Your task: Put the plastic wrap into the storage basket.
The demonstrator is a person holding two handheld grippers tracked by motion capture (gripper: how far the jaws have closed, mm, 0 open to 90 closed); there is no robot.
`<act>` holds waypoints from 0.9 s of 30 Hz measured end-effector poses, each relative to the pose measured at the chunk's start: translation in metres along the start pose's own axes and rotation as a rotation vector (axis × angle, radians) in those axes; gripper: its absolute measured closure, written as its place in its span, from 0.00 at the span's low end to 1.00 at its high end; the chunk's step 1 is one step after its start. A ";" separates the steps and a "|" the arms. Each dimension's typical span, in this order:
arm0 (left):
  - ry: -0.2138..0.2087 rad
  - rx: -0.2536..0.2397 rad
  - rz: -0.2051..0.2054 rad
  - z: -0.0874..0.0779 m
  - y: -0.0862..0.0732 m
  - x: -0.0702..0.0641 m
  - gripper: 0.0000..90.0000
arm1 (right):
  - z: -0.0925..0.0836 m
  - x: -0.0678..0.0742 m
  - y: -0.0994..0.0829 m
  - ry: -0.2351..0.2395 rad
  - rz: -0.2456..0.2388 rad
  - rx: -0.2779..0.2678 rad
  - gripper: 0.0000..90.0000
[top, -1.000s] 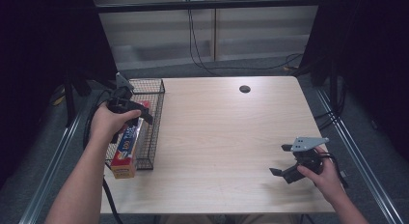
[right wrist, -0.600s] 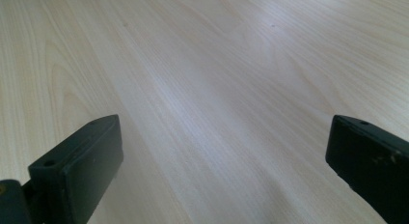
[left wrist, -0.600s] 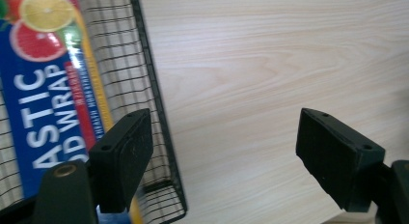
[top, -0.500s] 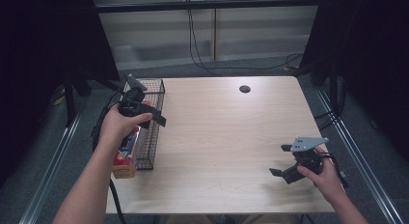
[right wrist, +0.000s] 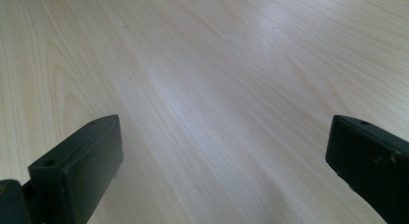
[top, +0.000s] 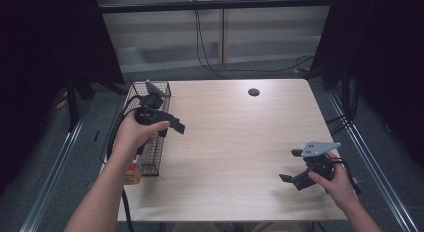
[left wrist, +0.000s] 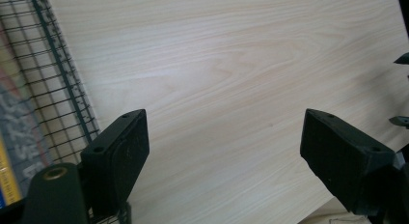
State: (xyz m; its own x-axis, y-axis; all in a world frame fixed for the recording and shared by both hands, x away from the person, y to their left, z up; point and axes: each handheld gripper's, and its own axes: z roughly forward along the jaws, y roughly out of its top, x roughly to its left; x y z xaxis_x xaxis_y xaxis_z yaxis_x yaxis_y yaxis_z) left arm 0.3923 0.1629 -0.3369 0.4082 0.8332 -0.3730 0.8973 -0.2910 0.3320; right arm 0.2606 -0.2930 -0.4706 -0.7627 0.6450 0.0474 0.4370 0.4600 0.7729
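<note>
High view: left gripper [top: 176, 126] drawn out of the wire basket [top: 161, 87] toward the bare tabletop [top: 235, 142], jaws just opened wider, nothing between them. Box [top: 133, 173] left lying inside the basket at the table's left edge, so drop-off likely done. Right gripper [top: 291, 165] parked low at the near right, jaws wide, empty. Pale wood-grain surface, dark curtains either side, cables along the back wall.

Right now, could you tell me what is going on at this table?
A person holds a gripper in each hand over a light wooden table. The left gripper, jaws open and empty, has just been opening beside the black wire basket, which holds a red and yellow box. The right gripper waits open near the table's right edge.
</note>
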 end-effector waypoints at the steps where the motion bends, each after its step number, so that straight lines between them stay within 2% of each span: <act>1: -0.001 0.003 0.006 0.001 0.000 -0.001 0.19 | 0.000 0.000 0.000 0.000 0.000 0.001 0.00; 8: -0.013 0.008 0.035 0.009 -0.001 -0.011 0.19 | 0.000 0.000 0.000 0.005 -0.010 0.002 0.00; 10: -0.021 0.007 0.061 0.012 -0.002 -0.014 0.18 | 0.000 0.000 0.000 0.003 -0.012 0.002 0.00; 13: -0.020 -0.009 0.056 0.015 -0.003 -0.017 0.17 | 0.000 0.000 0.000 0.003 -0.010 0.001 0.00; 15: -0.028 -0.001 0.077 0.019 -0.005 -0.019 0.16 | 0.000 0.000 0.000 0.003 -0.010 -0.001 0.00; 19: -0.037 0.001 0.077 0.025 -0.007 -0.021 0.16 | 0.000 0.000 0.000 0.005 -0.011 0.001 0.00; 21: -0.042 0.011 0.102 0.027 -0.008 -0.021 0.16 | 0.000 0.001 0.000 0.004 -0.011 0.001 0.00; 22: -0.041 0.004 0.095 0.029 -0.009 -0.023 0.16 | 0.000 0.001 0.000 0.004 -0.011 0.001 0.00; 27: -0.044 0.000 0.114 0.034 -0.013 -0.028 0.15 | 0.000 0.001 0.000 0.008 -0.012 0.002 0.00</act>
State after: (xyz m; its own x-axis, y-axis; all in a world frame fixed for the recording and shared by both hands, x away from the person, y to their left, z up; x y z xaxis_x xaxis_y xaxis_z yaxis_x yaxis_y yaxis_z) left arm 0.3749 0.1276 -0.3607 0.5145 0.7734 -0.3703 0.8447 -0.3826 0.3743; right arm 0.2602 -0.2924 -0.4704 -0.7713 0.6350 0.0432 0.4290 0.4685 0.7723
